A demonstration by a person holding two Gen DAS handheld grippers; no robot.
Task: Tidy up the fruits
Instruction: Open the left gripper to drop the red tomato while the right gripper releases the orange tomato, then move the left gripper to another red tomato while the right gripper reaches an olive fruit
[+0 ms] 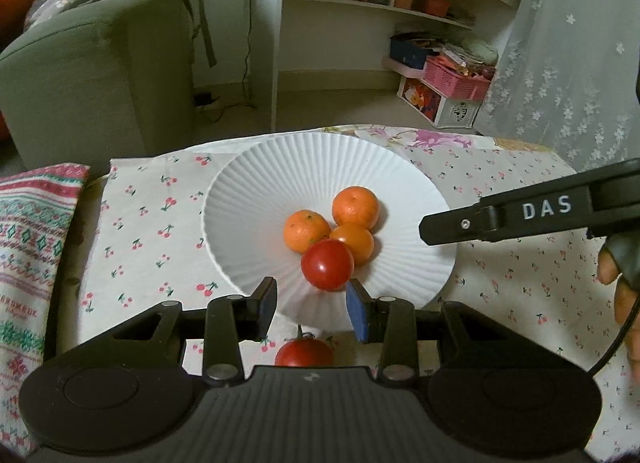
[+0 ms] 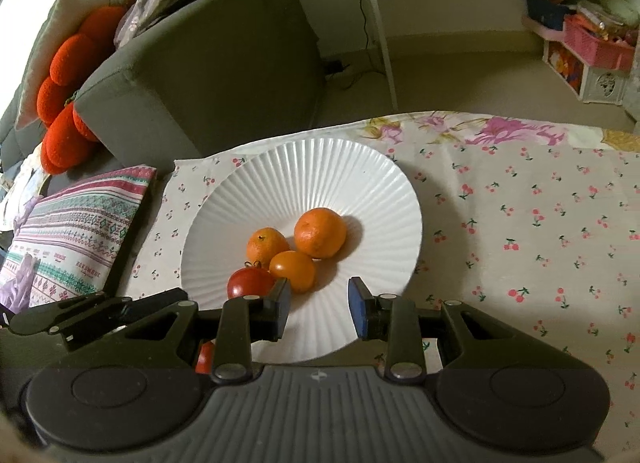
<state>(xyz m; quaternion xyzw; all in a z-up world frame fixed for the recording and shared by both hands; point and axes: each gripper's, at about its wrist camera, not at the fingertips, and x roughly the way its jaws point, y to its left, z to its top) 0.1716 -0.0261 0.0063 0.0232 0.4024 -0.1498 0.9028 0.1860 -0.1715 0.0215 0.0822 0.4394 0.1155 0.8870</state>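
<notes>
We hold the left gripper [image 1: 312, 303] with its jaws a narrow gap apart and nothing between the blue pads. Just ahead of its tips sits a red tomato [image 1: 327, 265] in the white plate [image 1: 248, 199]. Beyond the tomato, touching it, lie three oranges: a smooth one [image 1: 354, 243] right behind it, one [image 1: 306, 231] ahead to the left, one [image 1: 355, 207] farthest ahead. Below the jaws, nearer us than the plate, a second tomato [image 1: 304, 353] lies on the cherry-print cloth [image 1: 152, 231], partly hidden by the gripper body. To the right, our right gripper's finger [image 1: 500, 219] reaches over the plate's edge.

Our right gripper [image 2: 319, 309] also stands narrowly parted and empty, its tips over the near part of the plate [image 2: 360, 183]. The tomato [image 2: 250, 283] lies just ahead of its left finger, the oranges [image 2: 320, 233] ahead and slightly left. The second tomato [image 2: 205, 357] peeks out under its left finger. Left of the plate lies a patterned pillow [image 2: 76, 231]; farther off stands a sofa [image 2: 208, 75].
</notes>
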